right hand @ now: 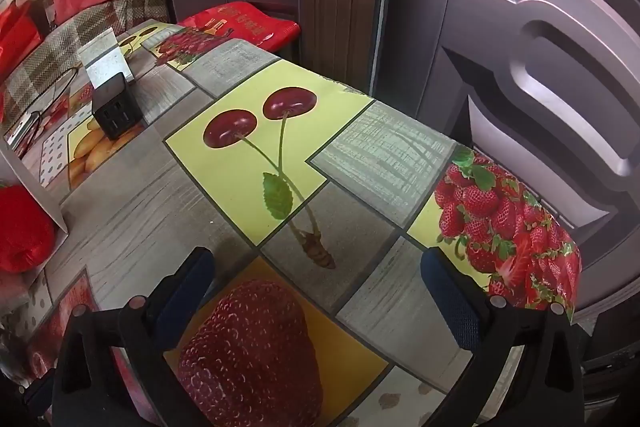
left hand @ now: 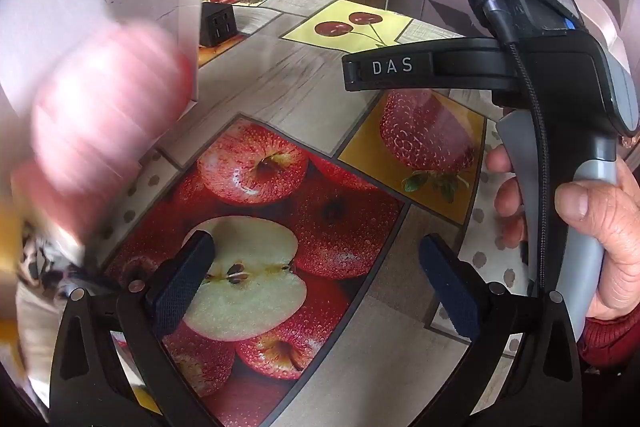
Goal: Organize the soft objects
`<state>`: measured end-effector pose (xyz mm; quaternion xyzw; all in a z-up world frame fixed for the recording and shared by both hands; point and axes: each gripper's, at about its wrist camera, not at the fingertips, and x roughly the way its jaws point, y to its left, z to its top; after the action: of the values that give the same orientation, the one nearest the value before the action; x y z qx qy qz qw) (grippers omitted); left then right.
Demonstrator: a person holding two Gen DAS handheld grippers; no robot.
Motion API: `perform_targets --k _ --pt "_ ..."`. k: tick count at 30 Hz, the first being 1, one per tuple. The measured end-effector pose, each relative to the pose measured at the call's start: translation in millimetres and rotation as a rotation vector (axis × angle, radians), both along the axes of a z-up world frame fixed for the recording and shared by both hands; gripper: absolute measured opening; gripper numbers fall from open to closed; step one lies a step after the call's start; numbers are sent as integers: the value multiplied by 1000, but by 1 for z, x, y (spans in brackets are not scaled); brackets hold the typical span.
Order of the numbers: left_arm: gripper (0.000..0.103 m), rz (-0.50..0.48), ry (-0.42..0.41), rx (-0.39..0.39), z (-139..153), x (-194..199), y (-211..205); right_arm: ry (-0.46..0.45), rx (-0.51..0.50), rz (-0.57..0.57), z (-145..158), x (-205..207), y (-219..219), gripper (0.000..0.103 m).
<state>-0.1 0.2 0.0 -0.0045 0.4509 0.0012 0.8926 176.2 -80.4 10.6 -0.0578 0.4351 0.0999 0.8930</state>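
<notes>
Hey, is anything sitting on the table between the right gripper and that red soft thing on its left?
Nothing visible: only bare fruit-print tablecloth lies between the open right hand-held gripper and the red soft object.

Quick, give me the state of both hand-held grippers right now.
Left hand-held gripper: open, holding nothing, above the fruit-print tablecloth.
Right hand-held gripper: open, holding nothing, above the same tablecloth.
</notes>
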Motion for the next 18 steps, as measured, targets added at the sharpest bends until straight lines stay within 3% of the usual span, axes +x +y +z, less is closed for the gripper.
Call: perform_targets --k 18 --pt "102 0 0 1 0 0 0 -2 3 0 0 0 1 103"
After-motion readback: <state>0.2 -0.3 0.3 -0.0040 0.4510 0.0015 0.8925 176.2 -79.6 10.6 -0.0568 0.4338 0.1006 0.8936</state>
